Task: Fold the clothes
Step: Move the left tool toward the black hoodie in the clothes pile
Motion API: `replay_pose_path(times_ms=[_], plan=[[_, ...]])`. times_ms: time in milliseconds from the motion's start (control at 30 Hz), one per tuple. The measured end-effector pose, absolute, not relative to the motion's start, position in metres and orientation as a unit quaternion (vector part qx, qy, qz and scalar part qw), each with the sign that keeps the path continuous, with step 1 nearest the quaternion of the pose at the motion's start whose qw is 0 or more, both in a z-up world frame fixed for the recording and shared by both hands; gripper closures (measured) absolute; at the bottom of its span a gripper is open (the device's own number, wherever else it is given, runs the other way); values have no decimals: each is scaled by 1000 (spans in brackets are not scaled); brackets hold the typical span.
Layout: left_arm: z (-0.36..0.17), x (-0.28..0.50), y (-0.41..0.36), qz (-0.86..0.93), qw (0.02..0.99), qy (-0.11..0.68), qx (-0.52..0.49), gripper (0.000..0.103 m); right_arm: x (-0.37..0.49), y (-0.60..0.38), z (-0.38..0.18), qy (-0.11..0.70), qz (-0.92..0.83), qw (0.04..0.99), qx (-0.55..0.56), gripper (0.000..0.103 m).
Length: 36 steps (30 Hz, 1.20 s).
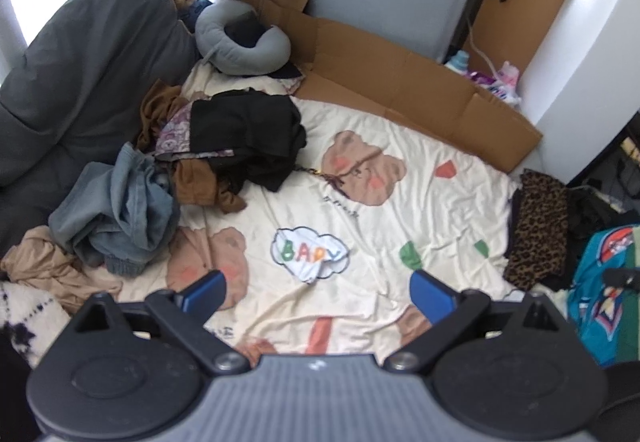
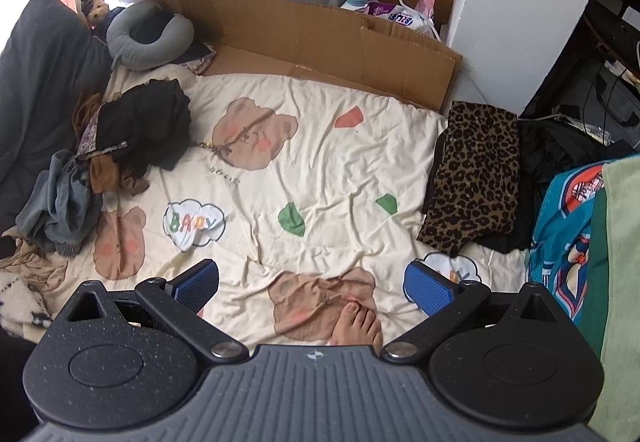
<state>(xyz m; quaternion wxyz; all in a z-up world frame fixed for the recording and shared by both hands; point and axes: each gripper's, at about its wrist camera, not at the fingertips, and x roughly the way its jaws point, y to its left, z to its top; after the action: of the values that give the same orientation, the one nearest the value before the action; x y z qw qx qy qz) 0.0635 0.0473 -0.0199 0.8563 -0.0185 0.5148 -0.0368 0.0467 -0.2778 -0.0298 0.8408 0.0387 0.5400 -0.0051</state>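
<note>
Bare foot (image 2: pixel 356 326) sits between the right gripper (image 2: pixel 312 288) jaws, wide open, empty. Left gripper (image 1: pixel 318 292) jaws likewise wide, empty. Clothes pile (image 1: pixel 180 161) ahead-left of them, leopard garment (image 2: pixel 472 173) ahead-right.

A cream bedsheet (image 2: pixel 340 169) carries brown bear faces with pink cheeks, green and coral leaf shapes, and a white cloud lettered in green, orange and blue. On its left, a black garment (image 2: pixel 144 125) tops a heap with a purple paisley cloth (image 1: pixel 174 133), rust-brown fabric (image 1: pixel 196 181) and grey-blue jeans (image 1: pixel 120 209). At right lies a folded leopard-print garment (image 2: pixel 476 169), tan with black spots, beside teal printed cloth (image 2: pixel 560 226). The neck pillow (image 2: pixel 152 35) is grey; the cardboard (image 2: pixel 320 37) plain brown. Both hand-held grippers have blue pads (image 2: pixel 428 290).
</note>
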Motion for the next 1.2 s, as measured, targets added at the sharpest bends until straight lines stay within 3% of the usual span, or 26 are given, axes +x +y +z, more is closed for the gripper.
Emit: replay_pose_path(times_ms=[433, 1200], plan=[[-52, 100, 74, -15, 843, 537, -29, 3, 95, -269, -42, 528, 2, 849, 31, 1], [-128, 173, 108, 2, 844, 536, -29, 3, 174, -266, -118, 525, 59, 849, 9, 1]])
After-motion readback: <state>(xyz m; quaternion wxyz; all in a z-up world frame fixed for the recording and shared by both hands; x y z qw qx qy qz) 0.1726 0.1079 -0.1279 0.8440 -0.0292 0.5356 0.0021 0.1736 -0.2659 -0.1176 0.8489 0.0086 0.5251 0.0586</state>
